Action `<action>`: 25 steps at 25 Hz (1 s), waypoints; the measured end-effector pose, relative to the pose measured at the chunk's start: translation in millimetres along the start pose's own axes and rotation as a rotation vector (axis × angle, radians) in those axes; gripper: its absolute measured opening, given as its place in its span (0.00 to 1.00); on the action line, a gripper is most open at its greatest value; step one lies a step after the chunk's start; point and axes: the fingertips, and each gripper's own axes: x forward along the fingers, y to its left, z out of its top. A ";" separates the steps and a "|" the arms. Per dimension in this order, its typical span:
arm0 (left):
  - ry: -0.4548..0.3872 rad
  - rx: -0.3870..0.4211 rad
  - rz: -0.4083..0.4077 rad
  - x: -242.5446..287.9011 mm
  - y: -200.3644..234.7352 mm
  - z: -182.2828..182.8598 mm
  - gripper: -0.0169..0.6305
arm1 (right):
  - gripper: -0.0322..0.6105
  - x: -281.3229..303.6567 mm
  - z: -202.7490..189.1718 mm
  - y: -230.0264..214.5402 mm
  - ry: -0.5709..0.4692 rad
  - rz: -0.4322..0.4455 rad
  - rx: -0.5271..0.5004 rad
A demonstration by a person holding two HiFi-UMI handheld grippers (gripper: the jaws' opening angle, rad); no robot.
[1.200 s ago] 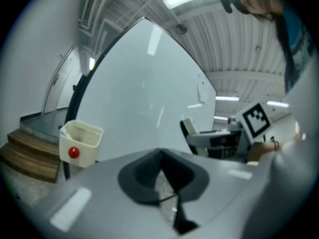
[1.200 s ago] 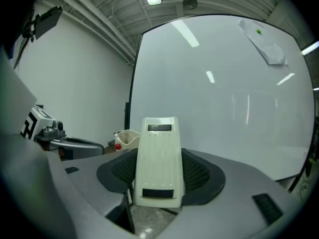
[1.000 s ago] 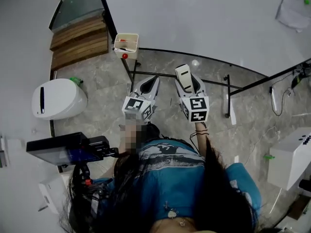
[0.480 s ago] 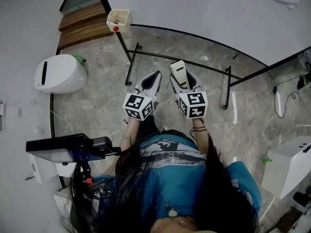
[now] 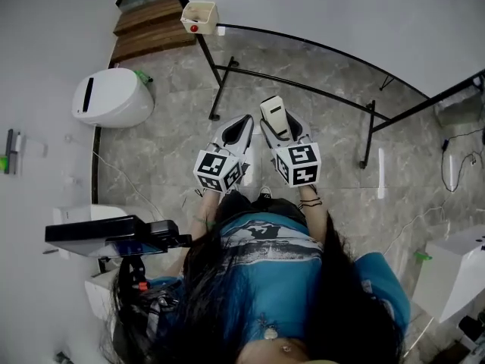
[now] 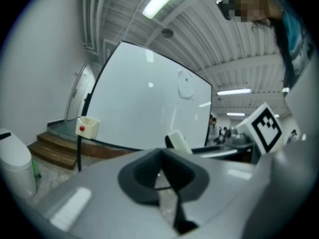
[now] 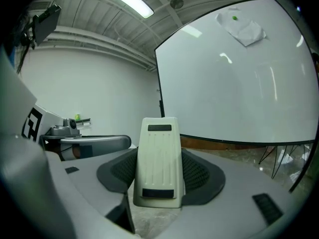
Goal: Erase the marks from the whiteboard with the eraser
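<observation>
The whiteboard [image 5: 318,10] fills the top of the head view, and I see no marks on the part that shows. A cream eraser [image 5: 274,116] with a dark strip stands upright in my right gripper [image 5: 279,125], which is shut on it. In the right gripper view the eraser [image 7: 158,161] sits between the ribbed pads, facing the whiteboard [image 7: 234,83]. My left gripper [image 5: 237,130] is right beside it, shut and holding nothing. In the left gripper view, the left gripper [image 6: 160,176] has its jaws closed, with the eraser [image 6: 178,142] just beyond them.
A small cream tray [image 5: 198,17] with a red item hangs at the board's left edge. The board's black stand legs [image 5: 303,86] cross the marble floor. A white rounded bin [image 5: 114,97] and wooden steps [image 5: 155,23] are at the left. A paper [image 7: 241,29] is pinned on the board.
The head view has swung, so the board, the tray and the bin now sit higher and further right. Both grippers stay side by side, slightly lower, with the eraser still held.
</observation>
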 end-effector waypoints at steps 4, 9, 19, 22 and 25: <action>0.017 -0.002 -0.016 -5.8 -4.5 -5.8 0.03 | 0.46 -0.6 -7.6 7.2 0.014 -0.004 0.015; 0.021 0.000 -0.027 -37.1 -0.9 -5.2 0.03 | 0.46 -8.0 -10.8 33.4 0.018 -0.024 0.044; 0.010 -0.023 -0.035 -133.7 20.0 -9.5 0.03 | 0.46 -27.1 -21.4 123.8 0.016 -0.055 0.083; 0.014 -0.025 -0.058 -161.0 21.9 -15.4 0.03 | 0.46 -32.7 -26.6 154.4 0.010 -0.061 0.105; 0.018 -0.033 -0.082 -184.1 24.2 -23.9 0.03 | 0.46 -37.7 -36.5 179.1 0.015 -0.079 0.114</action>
